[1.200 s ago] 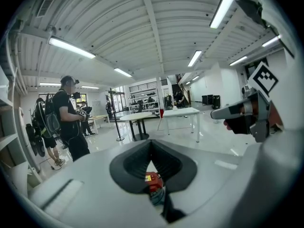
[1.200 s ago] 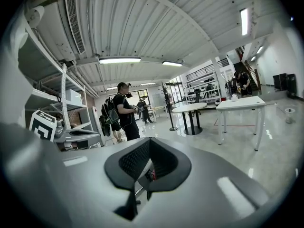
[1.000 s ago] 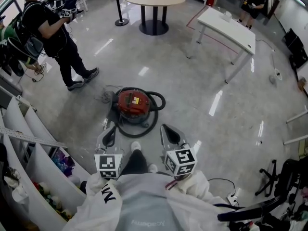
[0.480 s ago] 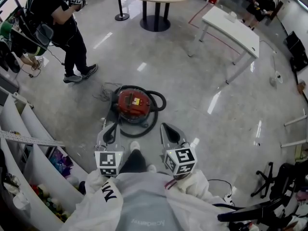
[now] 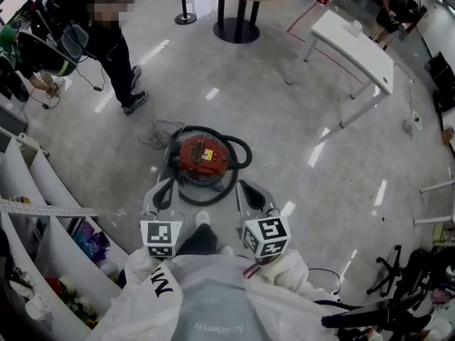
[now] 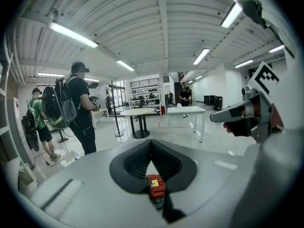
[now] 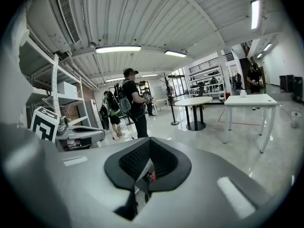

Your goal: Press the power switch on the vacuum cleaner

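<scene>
Currently the left gripper (image 5: 168, 184) and right gripper (image 5: 242, 184), fingers together and empty, hover at lower centre of the frame, just below the red drum-shaped vacuum cleaner (image 5: 204, 157).

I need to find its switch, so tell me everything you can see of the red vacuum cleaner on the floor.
The vacuum cleaner is a squat round canister: a red, plastic-looking top with a small yellow label, and a dark base. Its black hose loops around it on the glossy floor; a thin cord lies tangled beside it. It stands upright; no switch can be made out.
</scene>
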{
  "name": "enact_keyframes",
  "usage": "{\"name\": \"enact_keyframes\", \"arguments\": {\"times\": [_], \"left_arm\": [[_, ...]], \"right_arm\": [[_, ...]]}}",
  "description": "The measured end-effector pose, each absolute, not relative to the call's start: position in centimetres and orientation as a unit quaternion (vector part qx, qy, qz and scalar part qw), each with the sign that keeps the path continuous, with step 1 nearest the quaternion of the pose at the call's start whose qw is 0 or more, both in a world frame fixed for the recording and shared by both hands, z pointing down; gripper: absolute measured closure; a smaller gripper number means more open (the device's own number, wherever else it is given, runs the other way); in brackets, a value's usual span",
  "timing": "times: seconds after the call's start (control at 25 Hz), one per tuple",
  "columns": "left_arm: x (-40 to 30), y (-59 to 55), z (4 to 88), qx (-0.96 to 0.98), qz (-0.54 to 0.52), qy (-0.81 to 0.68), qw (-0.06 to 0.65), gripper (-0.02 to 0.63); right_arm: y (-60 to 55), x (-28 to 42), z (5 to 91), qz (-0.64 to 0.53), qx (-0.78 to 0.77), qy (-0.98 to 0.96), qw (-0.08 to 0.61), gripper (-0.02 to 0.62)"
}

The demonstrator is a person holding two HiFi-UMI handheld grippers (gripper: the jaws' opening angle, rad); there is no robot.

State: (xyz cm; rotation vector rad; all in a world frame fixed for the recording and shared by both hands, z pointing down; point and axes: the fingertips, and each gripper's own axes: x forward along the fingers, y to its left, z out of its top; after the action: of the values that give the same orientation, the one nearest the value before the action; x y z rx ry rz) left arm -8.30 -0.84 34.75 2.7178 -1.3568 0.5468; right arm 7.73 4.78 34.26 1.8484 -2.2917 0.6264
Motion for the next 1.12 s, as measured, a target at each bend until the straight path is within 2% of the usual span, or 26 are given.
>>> {"name": "enact_keyframes", "arguments": {"times": [1.12], "left_arm": [[-11.5,-10.3,35.7,0.889,0.157,-0.426,0.050,0.606]], "right_arm": [[-3.8,4.6,34.2,0.201,0.628,-0.746,0.098,0.595]]}}
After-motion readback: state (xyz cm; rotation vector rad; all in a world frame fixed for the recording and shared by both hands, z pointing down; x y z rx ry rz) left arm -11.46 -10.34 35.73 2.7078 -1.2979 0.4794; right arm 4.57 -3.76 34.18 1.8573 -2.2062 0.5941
